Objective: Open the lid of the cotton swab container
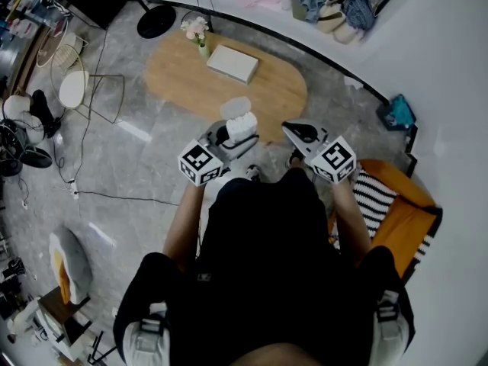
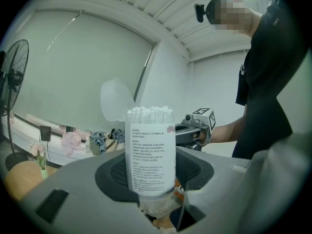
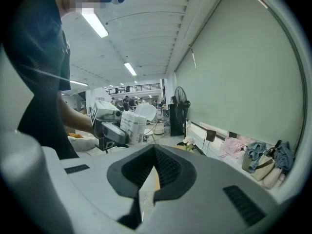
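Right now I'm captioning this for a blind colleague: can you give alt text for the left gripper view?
The left gripper clamps an upright, clear, labelled cotton swab container, its lid flipped open at upper left, swab tips showing. Behind it, a person in dark clothing holds the right gripper.

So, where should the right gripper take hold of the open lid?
Probably grip the lid by its free upper rim, coming from above. It stands flipped up beside the swabs, joined low to the container, whose body the left gripper clamps.
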Action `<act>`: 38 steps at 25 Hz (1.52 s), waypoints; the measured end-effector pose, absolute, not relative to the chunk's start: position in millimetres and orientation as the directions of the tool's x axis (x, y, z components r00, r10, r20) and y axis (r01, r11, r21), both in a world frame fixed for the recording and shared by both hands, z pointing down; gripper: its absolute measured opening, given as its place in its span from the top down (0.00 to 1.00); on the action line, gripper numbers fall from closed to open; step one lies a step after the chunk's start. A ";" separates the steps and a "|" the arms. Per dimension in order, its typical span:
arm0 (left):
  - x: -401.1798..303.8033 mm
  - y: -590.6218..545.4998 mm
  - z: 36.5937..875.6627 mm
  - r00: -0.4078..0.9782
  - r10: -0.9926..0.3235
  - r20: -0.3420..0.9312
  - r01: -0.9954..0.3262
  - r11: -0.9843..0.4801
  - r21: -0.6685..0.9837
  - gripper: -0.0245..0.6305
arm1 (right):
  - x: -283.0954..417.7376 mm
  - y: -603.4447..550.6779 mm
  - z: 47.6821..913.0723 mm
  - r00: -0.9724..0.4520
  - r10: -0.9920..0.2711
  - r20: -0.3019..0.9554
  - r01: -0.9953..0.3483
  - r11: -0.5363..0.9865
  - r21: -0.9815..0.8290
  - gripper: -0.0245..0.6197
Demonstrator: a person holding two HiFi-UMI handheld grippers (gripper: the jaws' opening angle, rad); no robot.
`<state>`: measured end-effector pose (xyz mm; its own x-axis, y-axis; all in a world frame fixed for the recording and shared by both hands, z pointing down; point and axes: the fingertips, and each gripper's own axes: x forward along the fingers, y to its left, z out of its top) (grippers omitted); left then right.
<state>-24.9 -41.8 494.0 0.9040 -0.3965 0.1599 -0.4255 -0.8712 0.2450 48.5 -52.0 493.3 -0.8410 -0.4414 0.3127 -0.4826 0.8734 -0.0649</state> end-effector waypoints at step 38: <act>-21.4 -34.3 491.7 0.909 -0.388 0.152 -0.415 -0.877 0.243 0.66 | 45.5 -54.9 480.6 -0.842 -0.443 0.310 -0.479 0.877 -0.048 0.97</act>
<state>-21.4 -34.3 491.7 0.9090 -0.3880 0.1521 -0.4149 -0.8768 0.2429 45.5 -54.9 480.6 -0.8415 -0.4425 0.3099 -0.4786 0.8767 -0.0477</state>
